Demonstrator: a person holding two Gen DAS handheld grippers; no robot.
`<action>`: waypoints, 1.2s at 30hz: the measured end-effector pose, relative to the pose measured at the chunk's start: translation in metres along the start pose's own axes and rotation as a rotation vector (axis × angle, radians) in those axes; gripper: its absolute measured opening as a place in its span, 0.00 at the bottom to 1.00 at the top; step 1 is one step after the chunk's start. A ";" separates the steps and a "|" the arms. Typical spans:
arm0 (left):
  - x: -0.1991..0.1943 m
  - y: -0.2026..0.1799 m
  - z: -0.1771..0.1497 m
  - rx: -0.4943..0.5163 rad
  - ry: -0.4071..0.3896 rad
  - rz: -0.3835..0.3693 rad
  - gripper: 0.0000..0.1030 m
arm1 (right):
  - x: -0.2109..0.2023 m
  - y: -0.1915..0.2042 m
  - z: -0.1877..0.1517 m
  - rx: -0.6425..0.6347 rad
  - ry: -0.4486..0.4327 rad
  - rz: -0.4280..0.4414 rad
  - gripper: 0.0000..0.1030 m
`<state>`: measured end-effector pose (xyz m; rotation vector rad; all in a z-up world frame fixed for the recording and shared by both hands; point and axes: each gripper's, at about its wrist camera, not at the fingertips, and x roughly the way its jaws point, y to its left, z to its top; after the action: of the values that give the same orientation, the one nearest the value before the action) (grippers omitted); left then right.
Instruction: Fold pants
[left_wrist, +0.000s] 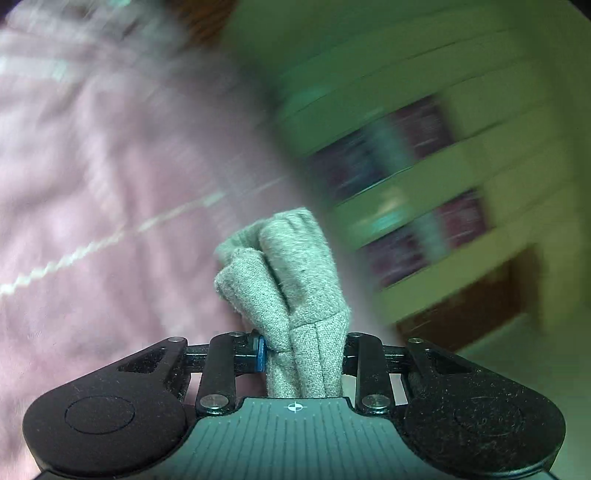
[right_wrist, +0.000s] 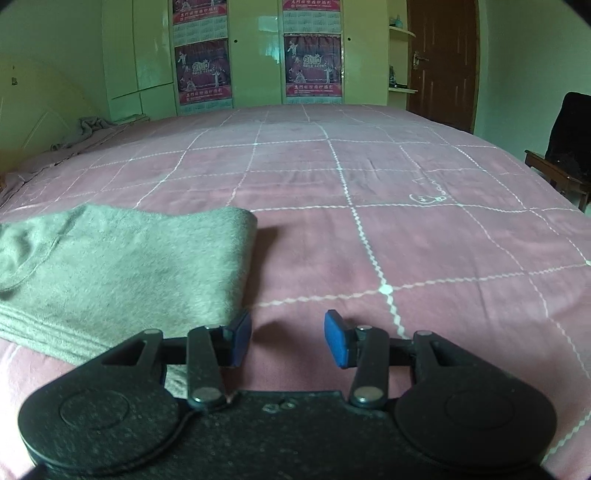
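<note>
Grey fleece pants (right_wrist: 110, 266) lie folded flat on the pink checked bedspread (right_wrist: 369, 206), at the left of the right wrist view. My right gripper (right_wrist: 288, 339) hovers low over the bed beside their right edge, open, with only the bedspread between its blue pads (right_wrist: 338, 339); the left pad overlaps the cloth's corner. In the left wrist view, which is blurred and tilted, my left gripper (left_wrist: 306, 350) is shut on a bunched fold of the grey pants (left_wrist: 291, 280) that sticks up between the jaws. The pink bedspread (left_wrist: 92, 221) fills the left behind it.
Green wardrobe doors with posters (right_wrist: 314, 66) stand behind the bed. A brown door (right_wrist: 439, 59) is at the back right, and a dark chair (right_wrist: 565, 147) stands by the bed's right side. A crumpled grey cloth (right_wrist: 88, 127) lies at the bed's far left corner.
</note>
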<state>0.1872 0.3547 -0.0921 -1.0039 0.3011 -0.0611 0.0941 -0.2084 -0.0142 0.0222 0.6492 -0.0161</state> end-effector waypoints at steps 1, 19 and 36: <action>-0.002 0.006 -0.004 0.013 0.005 0.041 0.29 | -0.002 -0.001 0.001 0.005 -0.008 -0.005 0.42; 0.035 -0.231 0.000 0.560 0.160 -0.088 0.28 | -0.027 -0.070 0.019 0.191 -0.127 -0.073 0.47; 0.078 -0.407 -0.248 1.301 0.568 -0.127 0.29 | -0.024 -0.106 0.008 0.375 -0.152 -0.024 0.53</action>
<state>0.2286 -0.0830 0.1082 0.3166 0.5976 -0.5860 0.0776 -0.3141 0.0053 0.3723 0.4871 -0.1609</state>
